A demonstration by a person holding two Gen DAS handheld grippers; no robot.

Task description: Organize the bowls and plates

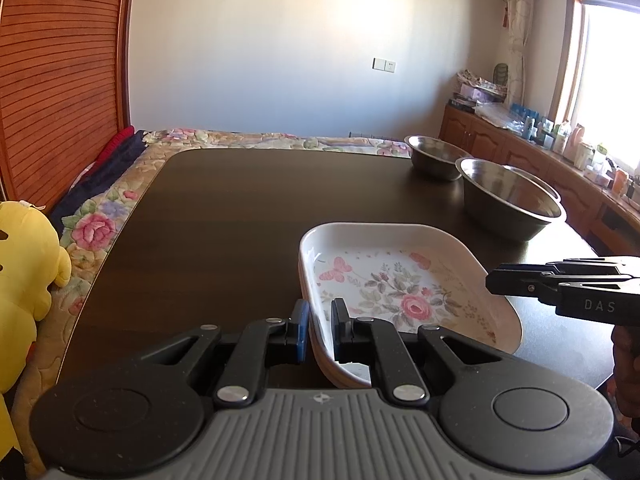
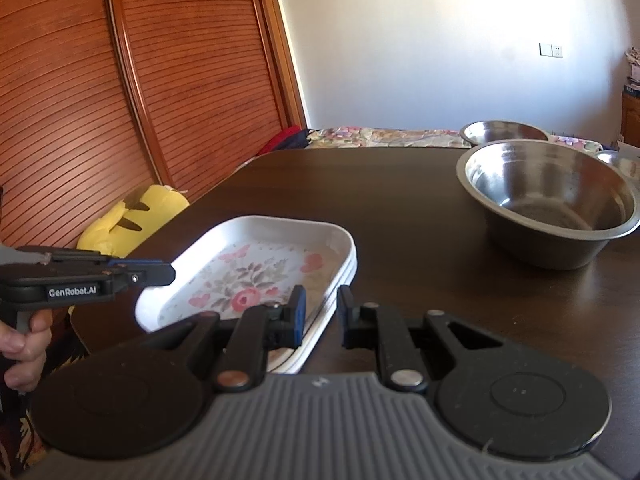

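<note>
The floral plate (image 1: pixel 400 280), a white rounded-rectangular dish that appears to be the top of a small stack, is sitting on the dark table (image 1: pixel 240 220) near its front edge. The left tongs (image 1: pixel 320 330) are straddling the plate's near-left rim, one blue-padded finger outside and one inside; the fingers are standing narrowly apart, and whether they are actually pinching the rim cannot be told. The right tongs (image 2: pixel 321 316) are straddling the opposite near rim in the same way, with a visible gap between the outer finger and the plate, so they are standing apart. A hand (image 2: pixel 24 344) is gripping the handle of the left tool. Beyond the plate, a large steel bowl (image 2: pixel 548 204) is resting upright on the table, and a smaller steel bowl (image 2: pixel 502 132) is sitting behind it near the far edge. A yellow plush toy (image 1: pixel 24 280) is lying beside the table's left edge, on a floral bedspread (image 1: pixel 96 228).
</note>
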